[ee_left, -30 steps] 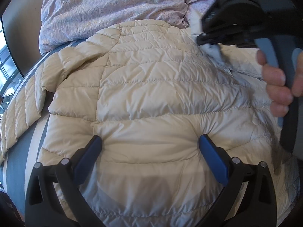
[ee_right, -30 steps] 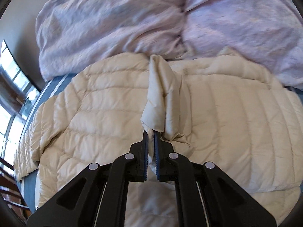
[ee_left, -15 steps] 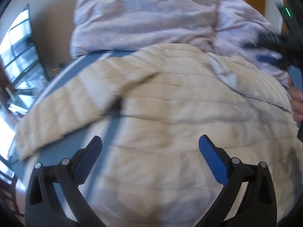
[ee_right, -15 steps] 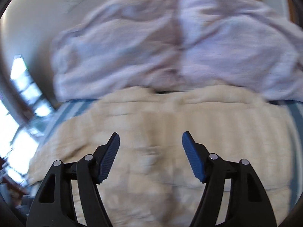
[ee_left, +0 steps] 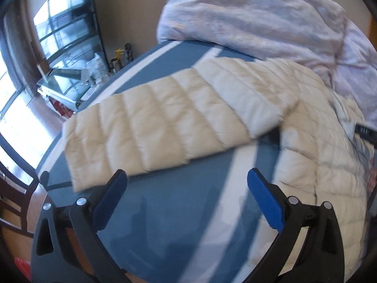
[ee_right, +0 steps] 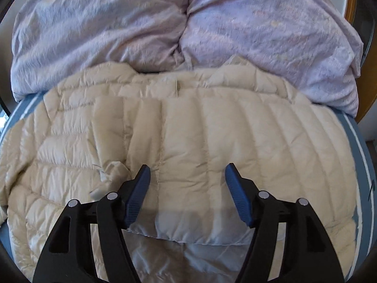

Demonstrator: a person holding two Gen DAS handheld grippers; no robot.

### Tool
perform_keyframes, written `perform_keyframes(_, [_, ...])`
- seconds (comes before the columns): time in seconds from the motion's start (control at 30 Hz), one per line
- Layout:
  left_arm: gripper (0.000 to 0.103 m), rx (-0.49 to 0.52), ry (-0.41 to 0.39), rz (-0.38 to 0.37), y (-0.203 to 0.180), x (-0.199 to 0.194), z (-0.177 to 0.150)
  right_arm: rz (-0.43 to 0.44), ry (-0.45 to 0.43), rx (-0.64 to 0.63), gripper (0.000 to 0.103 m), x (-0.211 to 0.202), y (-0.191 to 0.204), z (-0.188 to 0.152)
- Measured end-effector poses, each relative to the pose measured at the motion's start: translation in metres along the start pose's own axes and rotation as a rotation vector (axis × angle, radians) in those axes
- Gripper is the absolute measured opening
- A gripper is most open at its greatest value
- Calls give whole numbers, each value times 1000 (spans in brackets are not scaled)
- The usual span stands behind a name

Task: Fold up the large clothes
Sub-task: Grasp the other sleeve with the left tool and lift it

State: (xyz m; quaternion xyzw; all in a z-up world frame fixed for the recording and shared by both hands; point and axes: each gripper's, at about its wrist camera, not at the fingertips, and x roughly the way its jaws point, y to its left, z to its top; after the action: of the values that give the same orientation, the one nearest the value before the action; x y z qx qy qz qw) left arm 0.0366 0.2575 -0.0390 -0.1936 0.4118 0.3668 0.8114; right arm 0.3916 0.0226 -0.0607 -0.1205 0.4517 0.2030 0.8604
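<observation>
A cream quilted puffer jacket (ee_right: 212,141) lies spread on a blue striped bed. In the right wrist view one sleeve is folded across its body. My right gripper (ee_right: 187,188) is open and empty just above the jacket's middle. In the left wrist view the jacket's other sleeve (ee_left: 153,127) lies stretched out to the left over the blue sheet, with the jacket body (ee_left: 318,153) at the right. My left gripper (ee_left: 186,195) is open and empty above bare sheet, just in front of the sleeve's cuff end.
A crumpled lilac duvet (ee_right: 165,28) is piled along the far side of the bed (ee_left: 188,224). Left of the bed stand a glass table (ee_left: 66,80) with small items, a large window and a dark chair (ee_left: 14,202).
My right gripper let go of the pinched sleeve, which now lies folded over the jacket, and opened. My left gripper swung left from the jacket body to the outstretched sleeve.
</observation>
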Motion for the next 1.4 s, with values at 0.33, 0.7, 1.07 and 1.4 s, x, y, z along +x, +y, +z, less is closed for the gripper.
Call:
perform_keyframes(0.33, [101, -70, 8, 127, 65, 2, 17, -64, 8, -48, 89, 11, 18, -12])
perform_keyframes(0.7, [101, -197, 73, 142, 118, 10, 21, -16, 8, -12, 95, 16, 9, -10])
perform_keyframes(1.07, [81, -279, 129, 136, 135, 29, 10, -2, 1, -5, 95, 14, 9, -11])
perform_keyframes(1.4, [37, -265, 107, 148, 113, 36, 9, -2, -1, -2, 95, 14, 9, -11])
